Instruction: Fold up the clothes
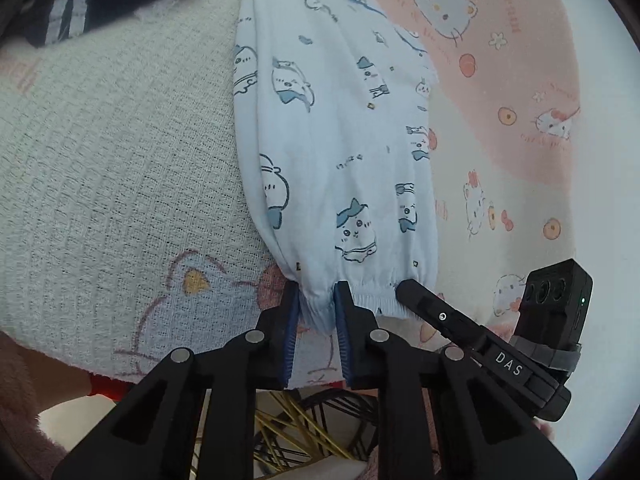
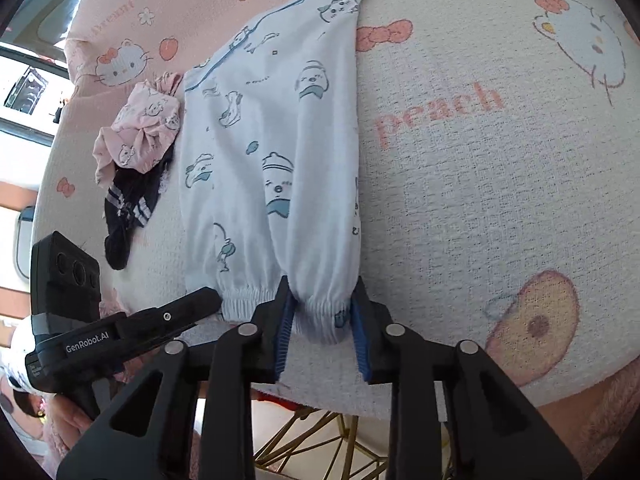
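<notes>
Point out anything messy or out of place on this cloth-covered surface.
A crumpled pink printed garment and a bunched dark navy striped garment lie heaped together left of the light blue cartoon-print trousers, unfolded. The trousers themselves lie flat, each elastic cuff between a gripper's fingers.

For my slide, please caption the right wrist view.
Both tools at the cuffs of light blue pants on a cartoon-print blanket.

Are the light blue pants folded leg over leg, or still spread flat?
Folded lengthwise: the light blue pants lie as one narrow strip, both elastic cuffs side by side at the near edge.
</notes>
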Demonstrator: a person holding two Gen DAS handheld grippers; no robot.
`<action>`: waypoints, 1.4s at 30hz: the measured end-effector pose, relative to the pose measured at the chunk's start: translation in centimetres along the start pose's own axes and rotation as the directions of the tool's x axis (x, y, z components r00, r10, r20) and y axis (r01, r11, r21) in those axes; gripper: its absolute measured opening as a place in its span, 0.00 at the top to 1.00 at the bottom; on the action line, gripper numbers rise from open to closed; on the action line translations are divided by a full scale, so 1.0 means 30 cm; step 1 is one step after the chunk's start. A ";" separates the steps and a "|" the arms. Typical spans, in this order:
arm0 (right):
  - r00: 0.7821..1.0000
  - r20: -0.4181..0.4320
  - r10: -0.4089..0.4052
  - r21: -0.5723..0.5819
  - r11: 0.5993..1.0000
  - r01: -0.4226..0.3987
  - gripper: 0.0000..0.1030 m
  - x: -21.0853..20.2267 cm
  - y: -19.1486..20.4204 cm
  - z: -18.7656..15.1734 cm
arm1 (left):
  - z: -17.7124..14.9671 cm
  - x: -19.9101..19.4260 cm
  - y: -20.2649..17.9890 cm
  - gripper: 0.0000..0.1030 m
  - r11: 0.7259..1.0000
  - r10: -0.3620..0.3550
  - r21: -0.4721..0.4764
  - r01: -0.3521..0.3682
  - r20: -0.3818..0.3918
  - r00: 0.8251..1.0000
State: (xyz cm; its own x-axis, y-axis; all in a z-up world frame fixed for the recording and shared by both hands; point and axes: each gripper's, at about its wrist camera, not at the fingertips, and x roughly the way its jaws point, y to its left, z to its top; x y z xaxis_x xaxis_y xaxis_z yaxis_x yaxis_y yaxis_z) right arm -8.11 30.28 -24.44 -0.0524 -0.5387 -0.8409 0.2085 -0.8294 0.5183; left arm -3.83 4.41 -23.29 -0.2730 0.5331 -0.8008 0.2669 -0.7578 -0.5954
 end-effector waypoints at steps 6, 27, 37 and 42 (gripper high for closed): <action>0.999 -0.015 0.031 -0.015 0.999 -0.032 0.86 -0.063 0.076 -0.078 | -0.045 -0.112 -0.021 0.82 0.991 0.077 0.104 -0.079 0.016 0.997; 0.960 0.121 -0.252 -0.257 0.926 0.276 0.59 -0.108 0.197 0.076 | 0.119 -0.050 -0.159 0.71 0.784 0.397 0.503 -0.365 0.047 0.917; 0.944 0.064 -0.325 -0.396 0.860 0.322 0.60 0.059 0.121 0.064 | 0.099 0.017 -0.068 0.60 0.682 0.535 0.611 -0.402 -0.041 0.844; 0.971 0.075 -0.225 -0.211 0.949 0.237 0.57 -0.059 0.002 0.043 | 0.121 -0.091 -0.060 0.55 0.754 0.432 0.541 -0.371 0.017 0.902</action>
State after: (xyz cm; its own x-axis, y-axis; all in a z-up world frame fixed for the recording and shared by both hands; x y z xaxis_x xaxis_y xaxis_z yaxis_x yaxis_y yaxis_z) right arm -9.27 30.98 -22.72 -0.1715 -0.3474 -0.9219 0.3911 -0.8829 0.2599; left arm -6.94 2.96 -19.81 -0.1466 0.1475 -0.9781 -0.1978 -0.9732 -0.1171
